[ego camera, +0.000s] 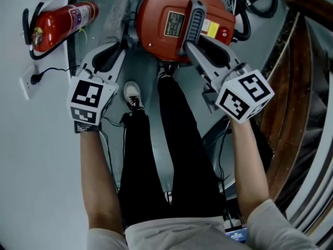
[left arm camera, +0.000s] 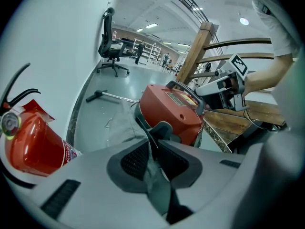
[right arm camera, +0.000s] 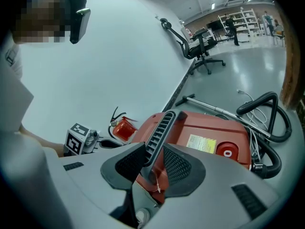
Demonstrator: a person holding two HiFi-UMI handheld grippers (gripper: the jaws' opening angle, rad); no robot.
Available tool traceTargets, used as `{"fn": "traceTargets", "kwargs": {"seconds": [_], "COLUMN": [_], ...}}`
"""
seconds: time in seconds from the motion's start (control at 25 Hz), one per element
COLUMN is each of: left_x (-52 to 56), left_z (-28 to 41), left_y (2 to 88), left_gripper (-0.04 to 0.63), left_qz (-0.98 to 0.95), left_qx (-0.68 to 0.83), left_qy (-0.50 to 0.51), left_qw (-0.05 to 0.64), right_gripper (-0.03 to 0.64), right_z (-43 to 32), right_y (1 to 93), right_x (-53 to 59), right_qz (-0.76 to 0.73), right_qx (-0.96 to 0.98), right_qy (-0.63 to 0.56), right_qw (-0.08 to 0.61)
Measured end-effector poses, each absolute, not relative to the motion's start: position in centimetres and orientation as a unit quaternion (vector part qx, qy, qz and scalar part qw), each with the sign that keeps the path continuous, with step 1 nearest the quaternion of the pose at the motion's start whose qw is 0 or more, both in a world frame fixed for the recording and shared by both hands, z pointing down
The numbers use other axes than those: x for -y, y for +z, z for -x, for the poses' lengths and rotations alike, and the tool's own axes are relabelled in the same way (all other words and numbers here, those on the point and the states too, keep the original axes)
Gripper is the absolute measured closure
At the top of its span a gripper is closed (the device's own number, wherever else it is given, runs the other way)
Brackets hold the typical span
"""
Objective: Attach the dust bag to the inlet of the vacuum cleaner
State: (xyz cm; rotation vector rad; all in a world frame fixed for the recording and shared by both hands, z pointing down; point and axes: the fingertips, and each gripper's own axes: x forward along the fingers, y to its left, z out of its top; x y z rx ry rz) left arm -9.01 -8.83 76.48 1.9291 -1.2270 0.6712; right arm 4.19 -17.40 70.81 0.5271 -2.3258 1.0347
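Note:
The red vacuum cleaner (ego camera: pixel 161 20) stands on the floor in front of the person's feet. Its black ribbed handle (right arm camera: pixel 159 130) runs between the pads of my right gripper (right arm camera: pixel 151 163), which is shut on it. The grey fabric dust bag (left arm camera: pixel 121 125) lies against the vacuum's (left arm camera: pixel 171 111) left side. A fold of it passes between the pads of my left gripper (left arm camera: pixel 153 159), which is shut on it. In the head view the left gripper (ego camera: pixel 120 48) points at the vacuum's left flank and the right gripper (ego camera: pixel 191 45) sits over the handle (ego camera: pixel 195 14).
A red fire extinguisher (ego camera: pixel 60 20) lies by the wall at the left, near a wall socket (ego camera: pixel 28 79). A black hose (right arm camera: pixel 267 123) and cables lie right of the vacuum. A wooden railing (ego camera: pixel 291 87) runs along the right. A metal tube (right arm camera: pixel 214 106) lies on the floor beyond.

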Motion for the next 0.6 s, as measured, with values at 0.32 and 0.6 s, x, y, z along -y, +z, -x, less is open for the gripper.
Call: {"fn": "traceTargets", "kwargs": {"seconds": [0.32,0.6], "left_x": [8.8,8.1], "left_z": [9.2,9.2], "left_y": [76.6,75.8], "left_gripper": [0.523,0.503], "left_qz": [-0.709,-0.698], "left_qx": [0.528,0.54], "left_qy": [0.233,0.218], "left_qw": [0.405,0.416], "right_gripper": [0.494,0.494], "right_z": [-4.3,-5.3], "right_y": [71.0,71.0], "right_x": [17.5,17.5], "right_qz": [-0.188,-0.208], "right_qx": [0.858,0.851], "right_qy": [0.359,0.351], "right_qw": [0.315,0.331]}}
